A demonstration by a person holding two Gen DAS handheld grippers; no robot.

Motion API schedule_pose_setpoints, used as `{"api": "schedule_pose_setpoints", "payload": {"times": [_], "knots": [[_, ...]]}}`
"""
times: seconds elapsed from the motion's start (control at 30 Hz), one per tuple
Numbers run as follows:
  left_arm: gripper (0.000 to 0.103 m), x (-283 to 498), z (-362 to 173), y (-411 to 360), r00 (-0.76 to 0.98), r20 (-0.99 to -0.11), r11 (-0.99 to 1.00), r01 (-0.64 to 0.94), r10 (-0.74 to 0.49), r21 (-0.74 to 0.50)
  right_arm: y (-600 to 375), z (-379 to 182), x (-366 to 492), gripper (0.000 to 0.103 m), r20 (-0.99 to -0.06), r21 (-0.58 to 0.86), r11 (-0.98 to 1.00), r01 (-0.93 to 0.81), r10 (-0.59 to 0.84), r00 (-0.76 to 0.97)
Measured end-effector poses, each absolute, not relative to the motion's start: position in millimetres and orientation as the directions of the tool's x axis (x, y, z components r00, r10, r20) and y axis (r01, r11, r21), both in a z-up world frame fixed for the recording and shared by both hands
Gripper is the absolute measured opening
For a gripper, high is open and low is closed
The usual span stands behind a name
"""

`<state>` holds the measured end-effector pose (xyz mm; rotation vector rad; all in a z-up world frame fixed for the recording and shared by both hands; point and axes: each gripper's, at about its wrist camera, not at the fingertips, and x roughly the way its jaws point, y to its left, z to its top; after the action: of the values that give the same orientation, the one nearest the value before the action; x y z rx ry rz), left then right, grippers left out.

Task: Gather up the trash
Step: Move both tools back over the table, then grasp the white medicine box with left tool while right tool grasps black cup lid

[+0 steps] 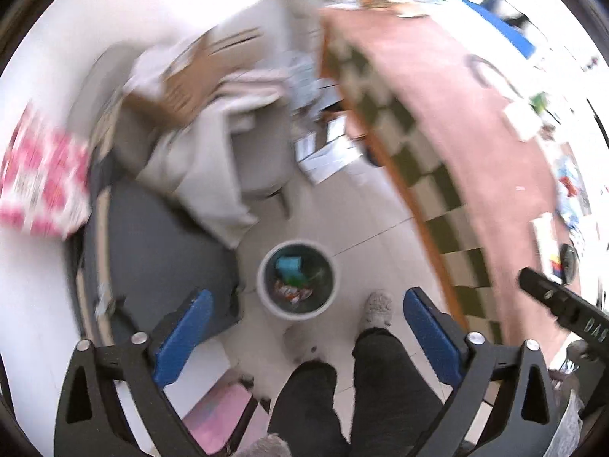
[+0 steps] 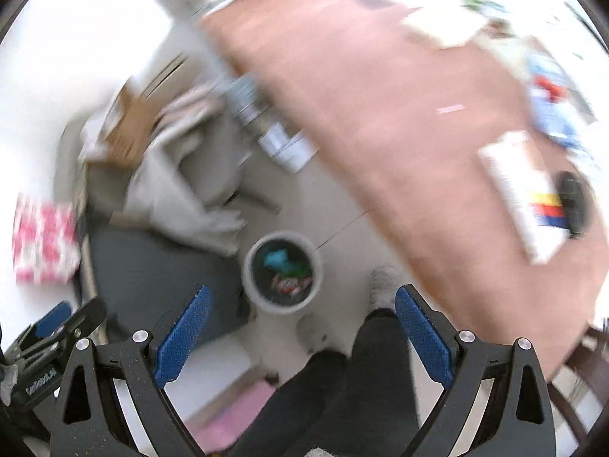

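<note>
Both hand-held grippers point steeply down at the floor, high over a white trash bin point(image 1: 297, 280). The left hand-held gripper point(image 1: 304, 318) has its blue pads spread wide, nothing between them; the right hand-held gripper point(image 2: 302, 314) likewise gapes empty. Wrappers point(image 1: 292, 292) lie inside the bin, beside the table point(image 1: 449, 122).

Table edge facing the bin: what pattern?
Dark-and-pale checks along the table edge, clearest in the left wrist view.
</note>
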<state>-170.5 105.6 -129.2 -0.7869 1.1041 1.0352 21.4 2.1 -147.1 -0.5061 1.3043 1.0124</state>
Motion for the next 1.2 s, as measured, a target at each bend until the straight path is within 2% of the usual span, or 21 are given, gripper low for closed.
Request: {"api": "schedule_pose_setpoints", "payload": {"times": [0.17, 0.37, 0.63, 0.67, 0.7, 0.87, 1.03, 1.1, 1.13, 1.2], "knots": [[0.103, -55, -126, 119, 0.106, -0.963, 0.446, -0.895, 0.246, 0.015, -47, -136, 163, 0.099, -0.957, 0.176, 0.724, -0.667, 0.285, 0.057], [0.103, 64, -169, 123, 0.025, -0.988, 0.491, -0.869, 0.155, 0.055, -95, -194, 303, 0.099, -0.984, 0.132, 0.879, -0.459, 0.171, 0.045], [0.103, 146, -220, 109, -0.045, -0.999, 0.472, -0.881, -0.030, 0.025, -82, -256, 350, 0.096, -0.986, 0.161, 0.884, -0.439, 0.160, -0.038], [0.103, 149, -224, 107, -0.041, -0.998, 0.464, -0.886, -0.047, 0.015, -83, -253, 351, 0.087, -0.987, 0.148, 0.884, -0.443, 0.159, -0.012], [0.103, 154, -227, 105, -0.034, -0.997, 0.448, -0.894, -0.075, -0.003, -86, -251, 352, 0.085, -0.986, 0.147, 0.880, -0.451, 0.164, -0.001], [0.102, 192, -248, 91, 0.071, -0.966, 0.368, -0.915, -0.250, -0.163, -121, -237, 376, 0.085, -0.987, 0.134, 0.891, -0.434, 0.161, 0.024], [0.102, 224, -273, 77, 0.099, -0.937, 0.311, -0.927, -0.336, -0.210, -169, -235, 408, 0.085, -0.992, 0.103, 0.911, -0.398, 0.126, 0.031], [0.085, 231, -279, 75, 0.077, -0.943, 0.311, -0.933, -0.323, -0.183, -182, -238, 416, 0.085, -0.992, 0.101, 0.920, -0.379, 0.120, 0.028], [0.085, 235, -278, 75, 0.057, -0.951, 0.332, -0.929, -0.304, -0.162, -189, -240, 420, 0.085, -0.993, 0.098, 0.925, -0.367, 0.115, 0.025], [0.076, 241, -276, 73, 0.013, -0.964, 0.407, -0.905, -0.264, -0.123, -198, -243, 424, 0.085, -0.993, 0.111, 0.929, -0.352, 0.121, 0.007]]}}
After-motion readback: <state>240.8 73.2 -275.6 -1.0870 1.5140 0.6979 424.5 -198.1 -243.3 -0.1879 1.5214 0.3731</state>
